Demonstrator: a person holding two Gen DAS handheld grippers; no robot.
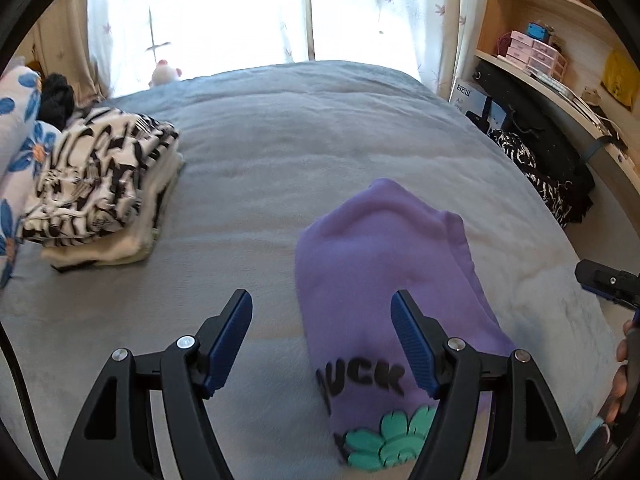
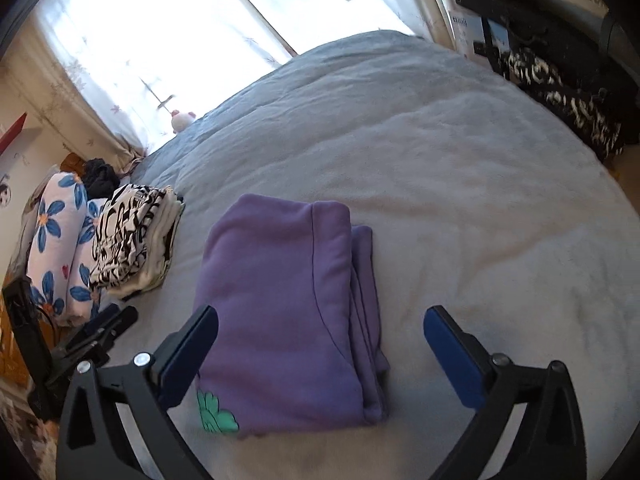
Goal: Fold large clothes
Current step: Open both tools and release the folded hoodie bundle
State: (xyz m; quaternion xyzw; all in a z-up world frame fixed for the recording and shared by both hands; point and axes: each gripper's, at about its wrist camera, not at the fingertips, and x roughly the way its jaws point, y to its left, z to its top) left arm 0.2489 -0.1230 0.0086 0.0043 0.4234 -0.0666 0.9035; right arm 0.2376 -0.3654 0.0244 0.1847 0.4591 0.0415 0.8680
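A purple sweatshirt (image 1: 380,264) with black letters and a green flower print lies folded on the grey bed cover (image 1: 280,152). It also shows in the right wrist view (image 2: 280,300), folded into a neat rectangle with layered edges on its right. My left gripper (image 1: 322,300) is open and empty, just above the garment's left edge. My right gripper (image 2: 320,320) is open and empty over the garment's near end. The right gripper's tip shows at the right edge of the left wrist view (image 1: 608,280).
A stack of folded black-and-white and cream clothes (image 1: 100,184) sits at the bed's left, also in the right wrist view (image 2: 132,240). Flower-print pillows (image 2: 60,240) lie beyond it. A dark patterned garment (image 1: 540,168) hangs at the right edge, by shelves (image 1: 560,40).
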